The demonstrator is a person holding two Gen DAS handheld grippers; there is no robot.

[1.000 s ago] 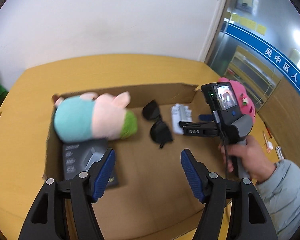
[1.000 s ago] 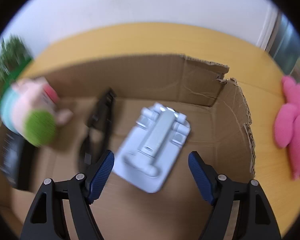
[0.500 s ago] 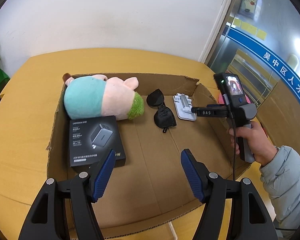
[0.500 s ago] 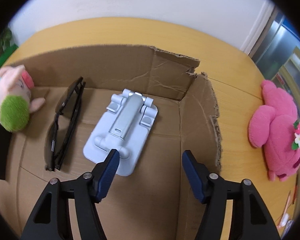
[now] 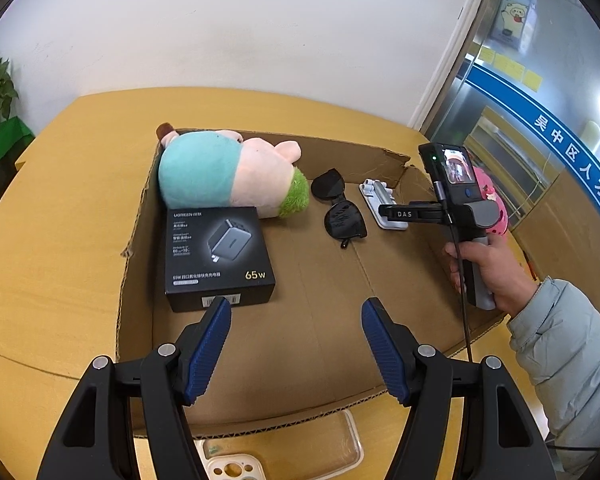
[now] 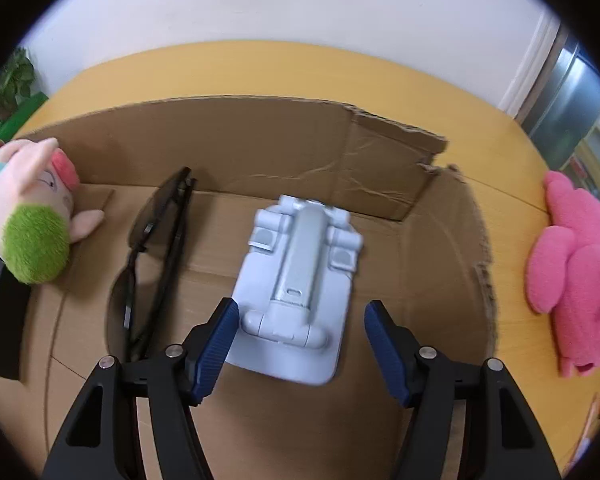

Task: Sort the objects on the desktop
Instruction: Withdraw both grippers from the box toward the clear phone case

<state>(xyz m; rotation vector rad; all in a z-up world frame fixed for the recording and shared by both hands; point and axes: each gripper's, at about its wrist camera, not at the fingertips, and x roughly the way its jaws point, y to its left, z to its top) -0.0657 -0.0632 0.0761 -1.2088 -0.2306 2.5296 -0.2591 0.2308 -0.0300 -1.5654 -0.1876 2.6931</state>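
**Right claw poised over the phone stand in the box**

We see a pale grey-white folding phone stand lying flat on the floor of the open cardboard box, near its back right corner, hinge knuckles at both ends and a silver bar down its middle. Folded black sunglasses lie just to its left, apart from it.

Our right gripper points down at the stand's near end. Its jaws have just been closing a little, yet they stand released: the blue pads flank the stand's near edge without pressing it. Our left gripper hangs unclenched and empty above bare cardboard, its left pad just in front of the black charger box.

Compared with a second ago, the stand sits sharper and closer between our right jaws, and the left view has pulled back, so the whole box, the pig plush and a clear phone case by the table edge now show.
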